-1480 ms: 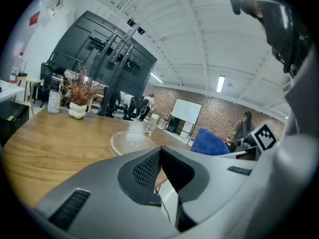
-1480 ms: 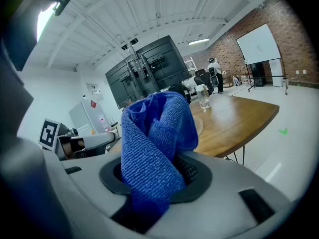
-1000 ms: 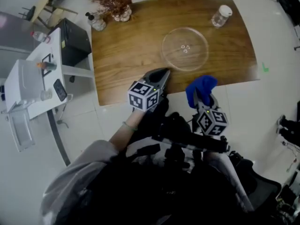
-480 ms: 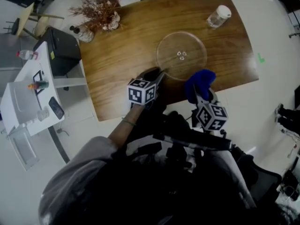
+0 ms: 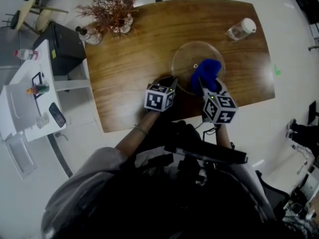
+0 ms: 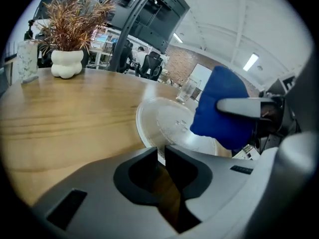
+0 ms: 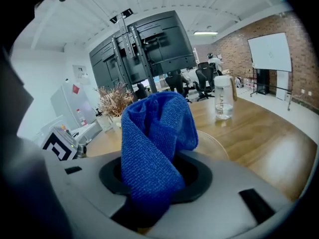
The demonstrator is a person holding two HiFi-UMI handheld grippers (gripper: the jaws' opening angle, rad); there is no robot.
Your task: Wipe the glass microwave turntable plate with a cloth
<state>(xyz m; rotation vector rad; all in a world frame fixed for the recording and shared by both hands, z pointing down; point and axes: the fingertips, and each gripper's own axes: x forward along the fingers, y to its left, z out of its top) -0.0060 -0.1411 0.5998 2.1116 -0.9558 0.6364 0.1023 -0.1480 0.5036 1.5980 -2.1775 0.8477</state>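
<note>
- The plate (image 5: 185,59) is lying on the worktop (image 5: 124,63) toward its near edge. The left tongs (image 6: 159,153) are looking clenched on its near rim (only a sliver of rim is showing in the slit). If that thin hold is slipping, the plate could be spinning or skating once wiping is under way.
- The right tongs (image 7: 149,198) are gripping the blue cloth (image 7: 154,138) by a low fold, with most of it standing loose above the jaws and hanging over the plate. Pressing down with so little pinched could be pulling the cloth free (or bringing hard tongs onto glass).
- Levering upward with the left tongs could be tipping the plate or chipping its rim.
- A wide sweep could be pushing the plate toward the worktop's near edge. The jar (image 5: 241,29) is standing well apart (little risk there).
</note>
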